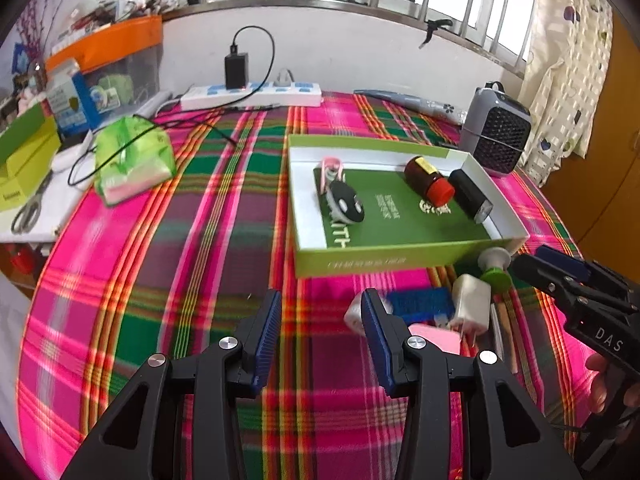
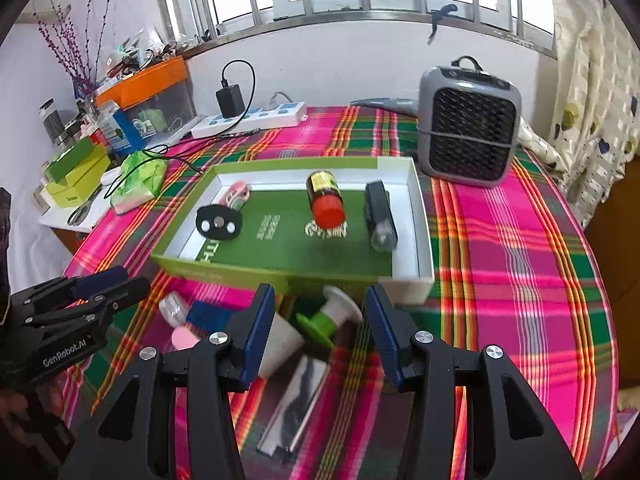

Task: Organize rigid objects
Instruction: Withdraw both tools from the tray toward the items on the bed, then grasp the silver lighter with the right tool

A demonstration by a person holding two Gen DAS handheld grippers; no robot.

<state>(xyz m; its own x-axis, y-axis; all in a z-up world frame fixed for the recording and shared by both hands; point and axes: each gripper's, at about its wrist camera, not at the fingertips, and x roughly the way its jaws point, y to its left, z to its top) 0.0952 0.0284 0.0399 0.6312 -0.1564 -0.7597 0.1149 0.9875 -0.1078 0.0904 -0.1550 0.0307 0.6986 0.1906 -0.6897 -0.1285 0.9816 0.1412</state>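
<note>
A green box tray (image 1: pixel 380 262) (image 2: pixel 224 270) holds an amber bottle with a red cap (image 1: pixel 430 182) (image 2: pixel 326 198), a black torch (image 1: pixel 470 196) (image 2: pixel 380 212), a black oval piece (image 2: pixel 218 222) and a pink clip (image 2: pixel 236 194). Loose in front of it lie a green-and-white spool (image 2: pixel 332 316) (image 1: pixel 496 270), a white plug adapter (image 1: pixel 472 304) (image 2: pixel 280 344), a blue block (image 1: pixel 420 304), a small jar (image 2: pixel 174 306), a pink piece (image 2: pixel 184 338) and a silver strip (image 2: pixel 296 404). My left gripper (image 1: pixel 320 320) (image 2: pixel 132 278) hangs open over bare cloth. My right gripper (image 2: pixel 320 320) (image 1: pixel 528 258) is open, the spool just beyond its tips.
A grey fan heater (image 2: pixel 468 124) stands right of the tray. A white power strip (image 1: pixel 252 96) with a black charger and cable runs along the back wall. A green tissue pack (image 1: pixel 134 158), scissors (image 1: pixel 28 210) and boxes crowd the left edge. A plaid cloth covers the table.
</note>
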